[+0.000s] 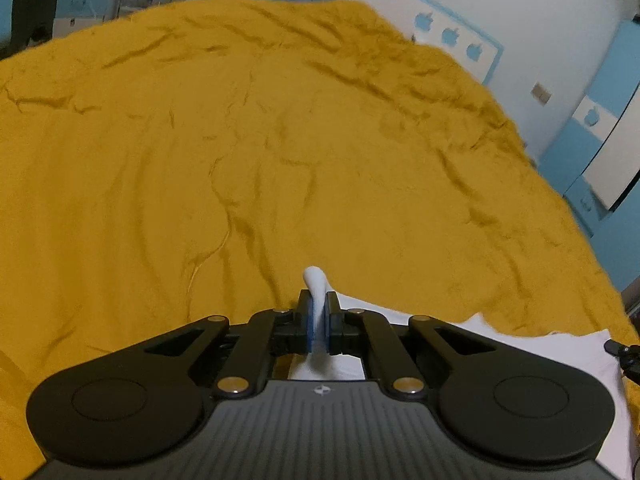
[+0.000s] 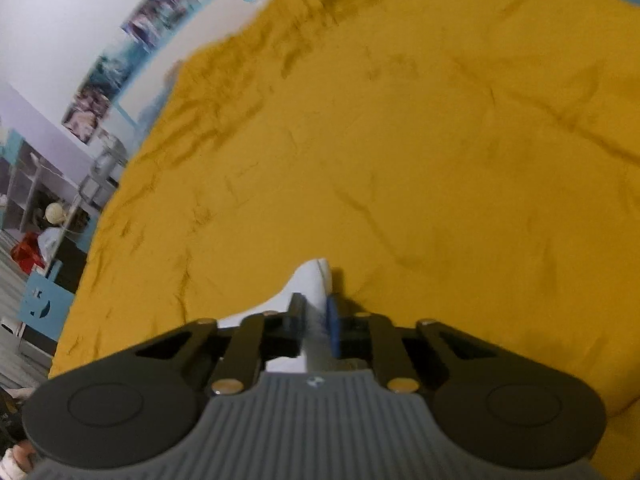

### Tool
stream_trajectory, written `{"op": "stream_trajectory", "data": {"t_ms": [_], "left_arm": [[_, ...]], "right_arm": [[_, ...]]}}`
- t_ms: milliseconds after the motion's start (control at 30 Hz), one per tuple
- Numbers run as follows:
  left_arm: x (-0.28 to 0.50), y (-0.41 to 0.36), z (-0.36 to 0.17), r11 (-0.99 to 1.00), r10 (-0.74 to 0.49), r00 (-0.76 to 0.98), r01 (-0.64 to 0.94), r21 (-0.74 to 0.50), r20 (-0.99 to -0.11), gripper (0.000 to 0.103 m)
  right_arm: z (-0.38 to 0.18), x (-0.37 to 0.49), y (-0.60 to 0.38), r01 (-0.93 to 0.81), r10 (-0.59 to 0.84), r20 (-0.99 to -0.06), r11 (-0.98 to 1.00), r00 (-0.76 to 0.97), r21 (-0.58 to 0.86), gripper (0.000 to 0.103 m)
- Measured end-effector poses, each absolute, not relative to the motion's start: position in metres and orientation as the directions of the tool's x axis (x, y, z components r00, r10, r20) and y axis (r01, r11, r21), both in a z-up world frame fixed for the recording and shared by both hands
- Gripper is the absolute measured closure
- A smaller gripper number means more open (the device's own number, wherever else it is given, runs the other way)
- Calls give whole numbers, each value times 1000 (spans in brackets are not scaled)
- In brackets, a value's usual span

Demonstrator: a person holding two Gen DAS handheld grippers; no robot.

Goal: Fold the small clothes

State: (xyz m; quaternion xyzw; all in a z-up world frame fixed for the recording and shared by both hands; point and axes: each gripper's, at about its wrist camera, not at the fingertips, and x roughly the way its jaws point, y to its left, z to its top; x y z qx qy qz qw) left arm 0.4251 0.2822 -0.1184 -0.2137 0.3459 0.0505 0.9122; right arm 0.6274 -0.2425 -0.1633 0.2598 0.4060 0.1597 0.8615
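Note:
A white garment (image 1: 560,354) lies at the near edge of a mustard-yellow bed cover (image 1: 260,140). My left gripper (image 1: 318,312) is shut on a pinched fold of the white garment, which pokes up between the blue pads. My right gripper (image 2: 318,312) is shut on another corner of the white garment (image 2: 310,280), which sticks out past the fingertips over the bed cover (image 2: 400,140). Most of the garment is hidden under both grippers. The tip of the other gripper (image 1: 622,354) shows at the right edge of the left wrist view.
The wrinkled yellow cover fills both views. A white and blue wall with apple stickers (image 1: 452,34) runs along the bed's far right side. A blue cabinet (image 1: 600,140) stands right. Shelves with clutter (image 2: 44,208) stand beyond the bed's left edge.

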Motion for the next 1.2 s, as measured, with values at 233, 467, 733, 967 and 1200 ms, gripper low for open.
{"op": "stream_trajectory", "data": {"t_ms": [233,467,733,967,1200], "left_arm": [[443,267,-124,936,-27,749,-214,-280,-662,98],[441,274,-121,937,17,706,-258,-235,-708,79],[362,275,-82,943,-36,686,-218,-252,-727,78],[271,264,-87,899,-23,664,-313,-306,-747,75],[242,249,-103,876,-24,648,-354,-328,-762,77]], "right_arm": [[-135,616,-245,-86,430,-590,849,684,521,100],[-154,623,-243,-19,364,-669,886,648,463,92],[-104,543,-274,-85,415,-662,878,624,471,77],[-102,429,-314,-15,390,-722,885,571,465,72],[-133,377,-340,96,416,-702,819,579,565,89]]}}
